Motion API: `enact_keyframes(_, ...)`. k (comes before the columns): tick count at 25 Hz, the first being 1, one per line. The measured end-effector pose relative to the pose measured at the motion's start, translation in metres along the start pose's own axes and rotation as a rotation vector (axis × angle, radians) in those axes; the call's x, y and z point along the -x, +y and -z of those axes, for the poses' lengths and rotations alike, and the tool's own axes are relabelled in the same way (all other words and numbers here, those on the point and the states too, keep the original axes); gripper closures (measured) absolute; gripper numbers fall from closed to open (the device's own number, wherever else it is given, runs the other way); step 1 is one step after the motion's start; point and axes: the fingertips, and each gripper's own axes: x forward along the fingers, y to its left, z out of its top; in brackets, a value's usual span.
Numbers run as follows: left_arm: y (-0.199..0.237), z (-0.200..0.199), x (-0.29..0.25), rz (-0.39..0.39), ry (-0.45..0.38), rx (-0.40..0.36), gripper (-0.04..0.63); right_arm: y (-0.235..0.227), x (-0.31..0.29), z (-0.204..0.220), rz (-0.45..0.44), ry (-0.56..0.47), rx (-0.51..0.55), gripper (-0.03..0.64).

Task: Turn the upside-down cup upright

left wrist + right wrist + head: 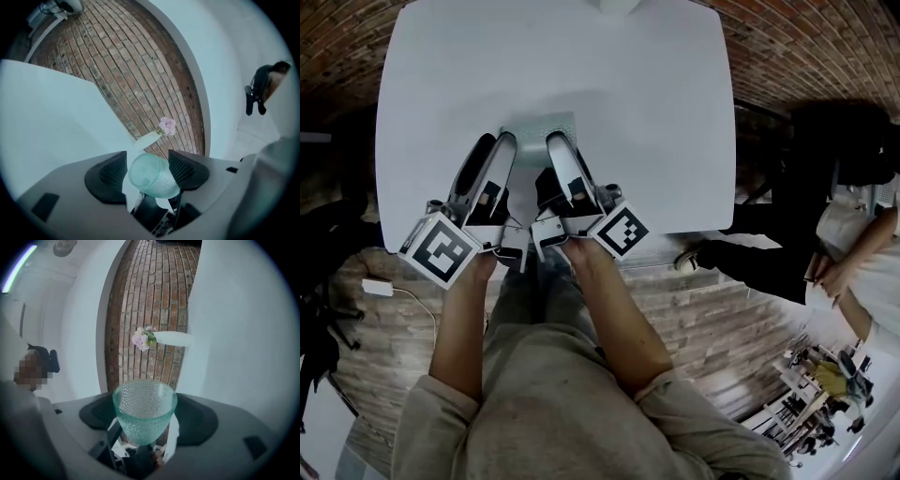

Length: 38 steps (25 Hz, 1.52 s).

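Note:
A green dimpled glass cup (144,411) sits between the jaws in the right gripper view, its rim toward the top of the picture. Both pads press its sides, so my right gripper (146,401) is shut on it. In the left gripper view the same cup (152,176) shows its flat base, tilted and lying against the right pad with a gap at the left pad. My left gripper (147,157) is open around it. From the head view the cup (539,127) is a faint pale shape at the tips of the left gripper (492,148) and right gripper (553,155), above the white table (581,66).
A white vase with pink flowers (159,338) stands at the table's far edge, also visible as the vase (161,129). Brick floor surrounds the table. A person (853,234) stands to the right, by clutter on the floor. A white box with a cable (377,286) lies on the left.

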Motion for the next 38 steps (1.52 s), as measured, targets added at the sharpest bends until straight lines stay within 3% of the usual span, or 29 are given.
enact_keyframes(6,-0.005,0.003,-0.008,0.099,-0.011,0.188,0.311,0.003,-0.001,-0.002,-0.035,-0.001,-0.023,0.239)
enact_keyframes(12,-0.015,0.007,-0.013,0.169,-0.001,0.277,0.282,0.012,-0.002,0.000,-0.078,0.018,-0.029,0.239)
enact_keyframes(23,-0.019,0.006,-0.017,0.243,-0.021,0.355,0.287,0.013,-0.002,0.000,-0.115,0.014,-0.070,0.239)
enact_keyframes(38,-0.017,0.005,-0.015,0.257,-0.009,0.329,0.295,0.012,0.000,0.007,-0.134,0.082,-0.038,0.238)
